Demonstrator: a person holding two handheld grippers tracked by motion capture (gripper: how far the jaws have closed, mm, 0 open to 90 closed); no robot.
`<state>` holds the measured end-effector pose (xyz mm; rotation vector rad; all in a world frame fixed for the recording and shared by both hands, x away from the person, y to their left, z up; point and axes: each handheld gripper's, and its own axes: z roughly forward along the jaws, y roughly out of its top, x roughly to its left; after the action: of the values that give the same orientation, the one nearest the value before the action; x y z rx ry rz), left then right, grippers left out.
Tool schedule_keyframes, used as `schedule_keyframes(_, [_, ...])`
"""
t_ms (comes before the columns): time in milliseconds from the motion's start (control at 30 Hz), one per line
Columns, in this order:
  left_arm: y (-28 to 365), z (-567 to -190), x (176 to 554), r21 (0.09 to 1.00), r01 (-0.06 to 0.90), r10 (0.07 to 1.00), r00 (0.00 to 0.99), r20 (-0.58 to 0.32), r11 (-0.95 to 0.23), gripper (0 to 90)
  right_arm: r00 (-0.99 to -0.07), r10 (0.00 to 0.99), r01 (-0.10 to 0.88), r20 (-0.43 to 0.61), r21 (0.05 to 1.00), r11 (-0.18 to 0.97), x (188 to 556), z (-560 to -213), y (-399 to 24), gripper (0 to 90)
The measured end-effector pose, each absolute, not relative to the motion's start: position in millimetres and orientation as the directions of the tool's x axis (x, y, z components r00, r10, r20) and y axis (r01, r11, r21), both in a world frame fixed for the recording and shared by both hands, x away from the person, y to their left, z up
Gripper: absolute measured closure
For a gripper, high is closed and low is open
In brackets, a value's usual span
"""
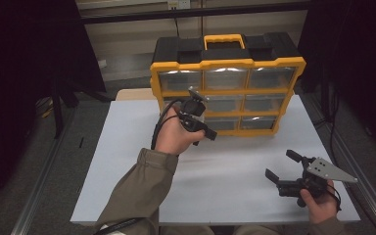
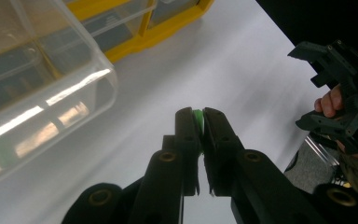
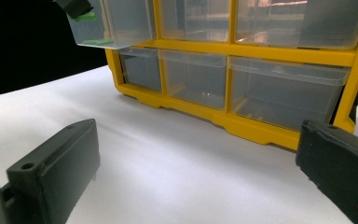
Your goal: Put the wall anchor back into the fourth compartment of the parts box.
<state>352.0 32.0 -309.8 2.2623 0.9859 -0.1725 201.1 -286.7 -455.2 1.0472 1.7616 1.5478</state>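
The left gripper point(image 2: 200, 116) has its jaws pinched narrow on a small green piece point(image 2: 197, 115), just beside a pulled-out clear drawer point(image 2: 42, 88) of the yellow organiser point(image 1: 227, 90) at twelve o'clock on the white worktop point(image 1: 127, 161). The piece's long axis cannot be told. In the right gripper view, something flat and green point(image 3: 97, 42) lies in that drawer. The right gripper point(image 1: 286, 169), at four o'clock, has its jaws wide, holding nothing.

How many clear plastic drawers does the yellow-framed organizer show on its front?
9, in three rows of three in the yellow-framed organizer: top row, middle row, bottom row. The left gripper partly hides the left-hand lower ones.
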Motion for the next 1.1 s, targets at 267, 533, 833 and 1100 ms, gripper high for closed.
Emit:
schedule_keyframes(267, [34.4,-298.5,356.1,0.526,0.696,0.619,0.701,-0.353,-0.489,85.1,-0.531,0.844,0.191,0.079,0.981,0.029,201.0,-455.3,-286.7,0.0])
schedule_keyframes(533, [36.8,-288.1,360.0,0.534,0.705,0.632,0.689,-0.356,-0.467,85.1,-0.535,0.841,0.189,0.080,0.982,0.027,201.2,-455.3,-286.7,0.0])
schedule_keyframes(833, [42.1,-280.3,364.5,0.535,0.705,0.643,0.685,-0.343,-0.466,85.0,-0.535,0.841,0.190,0.080,0.981,0.028,201.2,-455.2,-286.6,0.0])
schedule_keyframes(1100, [46.7,-275.3,369.3,0.544,0.715,0.663,0.667,-0.341,-0.439,85.0,-0.534,0.842,0.190,0.078,0.981,0.029,200.9,-455.1,-286.6,0.0])
